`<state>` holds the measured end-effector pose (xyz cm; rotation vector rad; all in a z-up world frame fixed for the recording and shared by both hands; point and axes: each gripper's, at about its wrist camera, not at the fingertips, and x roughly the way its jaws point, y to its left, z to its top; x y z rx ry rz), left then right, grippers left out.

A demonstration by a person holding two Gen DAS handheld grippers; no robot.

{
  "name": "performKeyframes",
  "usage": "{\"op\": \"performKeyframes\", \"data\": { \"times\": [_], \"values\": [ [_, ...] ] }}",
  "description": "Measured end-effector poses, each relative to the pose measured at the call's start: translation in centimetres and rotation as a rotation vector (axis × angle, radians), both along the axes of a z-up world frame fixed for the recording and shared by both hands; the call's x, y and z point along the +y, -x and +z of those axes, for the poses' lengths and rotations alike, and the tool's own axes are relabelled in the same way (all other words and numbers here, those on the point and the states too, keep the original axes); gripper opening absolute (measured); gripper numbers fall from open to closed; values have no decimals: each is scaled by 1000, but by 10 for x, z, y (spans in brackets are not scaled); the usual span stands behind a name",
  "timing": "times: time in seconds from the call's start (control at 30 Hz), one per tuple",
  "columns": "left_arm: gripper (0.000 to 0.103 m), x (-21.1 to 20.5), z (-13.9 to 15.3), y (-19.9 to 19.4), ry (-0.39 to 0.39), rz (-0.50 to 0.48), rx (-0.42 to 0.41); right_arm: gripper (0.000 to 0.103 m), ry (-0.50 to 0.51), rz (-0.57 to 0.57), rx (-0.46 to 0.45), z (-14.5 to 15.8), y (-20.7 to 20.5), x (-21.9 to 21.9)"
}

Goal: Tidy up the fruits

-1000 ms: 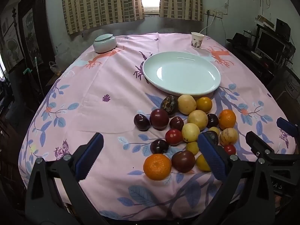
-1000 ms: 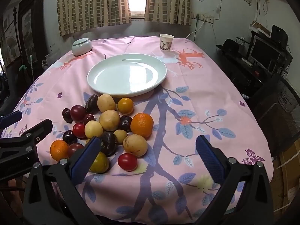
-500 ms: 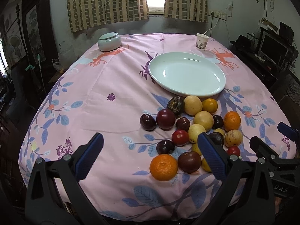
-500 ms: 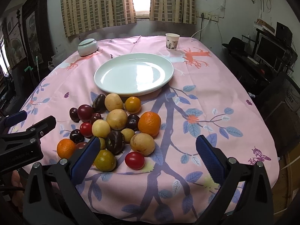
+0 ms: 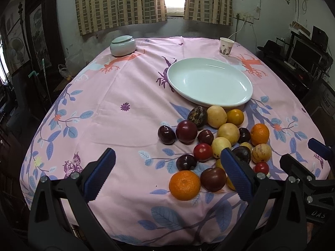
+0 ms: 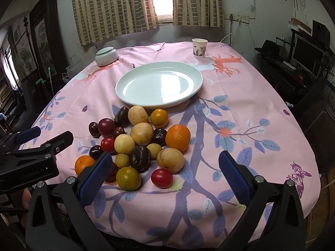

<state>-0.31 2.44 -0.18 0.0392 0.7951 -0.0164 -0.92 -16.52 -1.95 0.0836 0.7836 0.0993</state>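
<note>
A heap of fruit (image 5: 217, 140) (image 6: 138, 140) lies on the pink flowered cloth: oranges, yellow fruits, dark plums and red ones. Behind it sits an empty white oval plate (image 5: 209, 81) (image 6: 159, 84). My left gripper (image 5: 167, 172) is open above the table's near edge, left of the heap, with an orange (image 5: 184, 185) between its fingers' line of sight. My right gripper (image 6: 162, 174) is open too, low over the heap's near side, above a small red fruit (image 6: 161, 178). Each gripper shows at the edge of the other's view. Neither holds anything.
A lidded white jar (image 5: 123, 45) (image 6: 106, 56) stands at the far left of the table and a paper cup (image 5: 226, 46) (image 6: 199, 47) at the far right. A desk with a monitor (image 6: 307, 52) is right of the table, dark furniture at left.
Both grippers have drawn back and risen slightly, so the table and fruit sit a little farther off and more to the right in view. The fruit has not moved.
</note>
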Motion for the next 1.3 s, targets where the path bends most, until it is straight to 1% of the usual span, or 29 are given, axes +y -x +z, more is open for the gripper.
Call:
{"op": "performKeyframes", "data": {
  "times": [0.07,0.17,0.27,0.43,0.67,1.3],
  "values": [
    [101,1,1,3,9,-3,-10,102,2,1,1,0,1,0],
    [101,2,1,5,13,-2,-13,102,34,-2,3,0,3,2],
    [101,2,1,6,15,0,-7,102,30,15,11,-1,4,4],
    [101,2,1,9,13,0,-12,102,17,9,6,0,6,2],
    [101,2,1,11,15,-1,-11,102,60,2,1,1,8,6],
    [101,2,-1,10,13,-2,1,102,59,10,30,-5,3,7]
  ]
}}
